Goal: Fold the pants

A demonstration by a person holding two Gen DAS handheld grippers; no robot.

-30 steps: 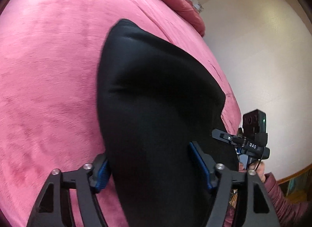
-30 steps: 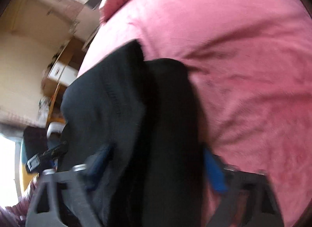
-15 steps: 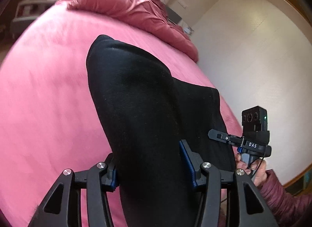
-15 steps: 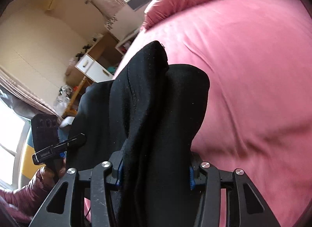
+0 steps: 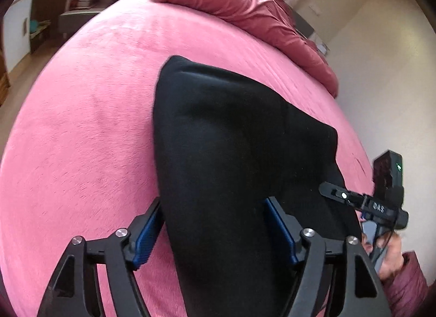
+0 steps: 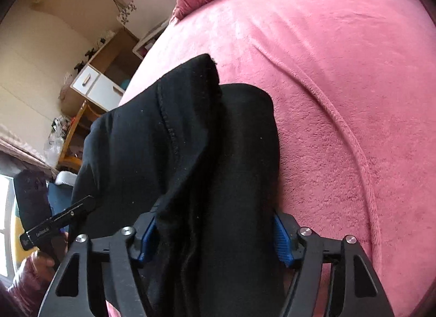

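Am seeing left gripper (image 5: pixel 215 231) with jaws just been opening, black pants (image 5: pixel 231 153) bunched between blue pads (image 5: pixel 145 231); cannot tell if pads are pressing. Pants are draping forward over pink bedspread (image 5: pixel 81 140). Right gripper (image 6: pixel 215 235) jaws also been opening, thick fold of pants filling gap, grip unclear.

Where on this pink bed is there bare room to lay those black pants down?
Bare blanket spreads wide left of the pants, and right of them, up to the bunched red duvet. It is crowded only where the pants lie.
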